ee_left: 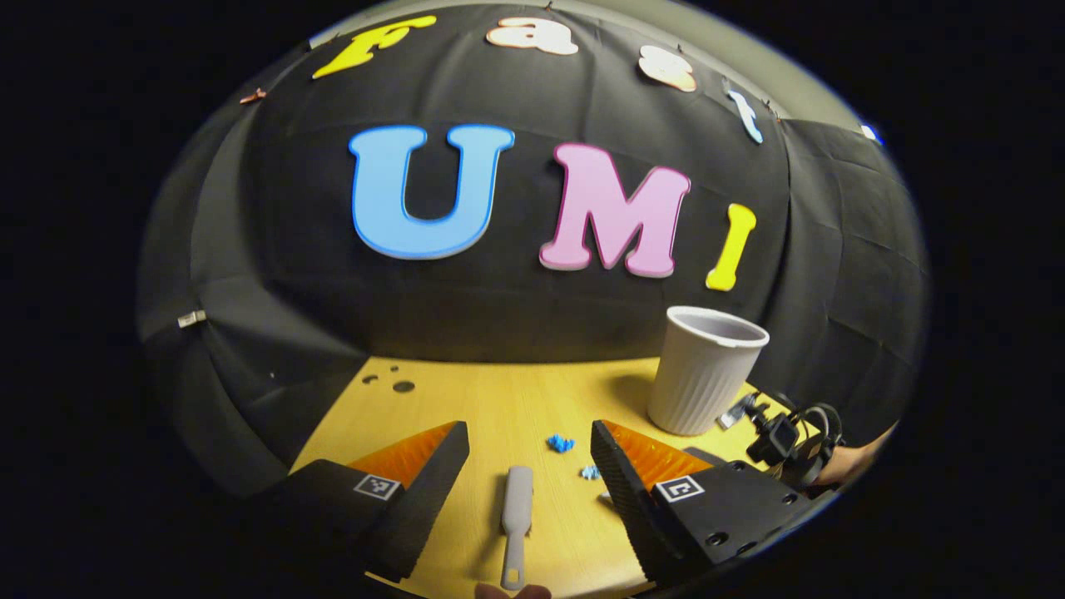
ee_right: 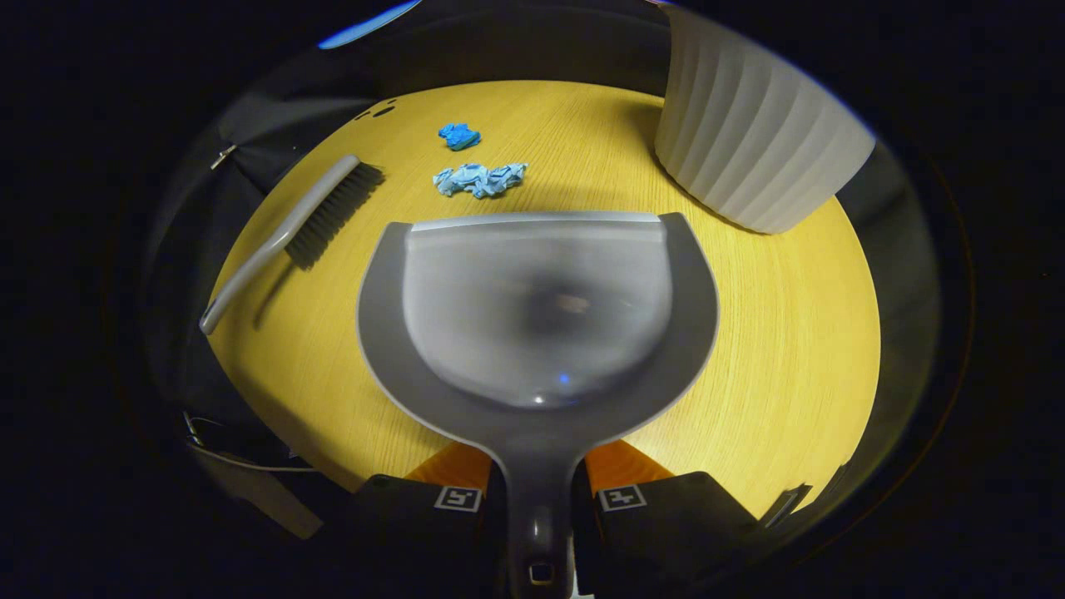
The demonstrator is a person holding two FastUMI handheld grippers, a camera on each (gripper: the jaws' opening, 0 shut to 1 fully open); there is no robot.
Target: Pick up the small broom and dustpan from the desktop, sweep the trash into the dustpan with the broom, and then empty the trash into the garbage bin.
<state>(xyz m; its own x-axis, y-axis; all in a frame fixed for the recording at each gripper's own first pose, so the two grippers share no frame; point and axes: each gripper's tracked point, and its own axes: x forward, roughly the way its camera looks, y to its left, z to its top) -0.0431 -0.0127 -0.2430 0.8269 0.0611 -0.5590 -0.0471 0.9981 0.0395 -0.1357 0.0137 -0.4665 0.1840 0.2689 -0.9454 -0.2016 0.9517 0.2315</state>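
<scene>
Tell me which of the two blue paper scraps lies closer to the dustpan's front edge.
The larger, paler crumpled scrap, lying just ahead of the dustpan lip. The smaller, deeper blue scrap sits farther back on the desktop.

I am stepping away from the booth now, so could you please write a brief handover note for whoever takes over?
Right hand-held gripper: shut on the dustpan handle, pan empty, mouth facing the trash.
Left hand-held gripper: open, the broom handle lying on the desktop between its fingers, not gripped.
Two blue paper scraps lie just beyond the pan's lip; the garbage bin stands upright, far right.
Done: dustpan picked up.
Left: grasp broom, sweep scraps in, empty into bin.
</scene>
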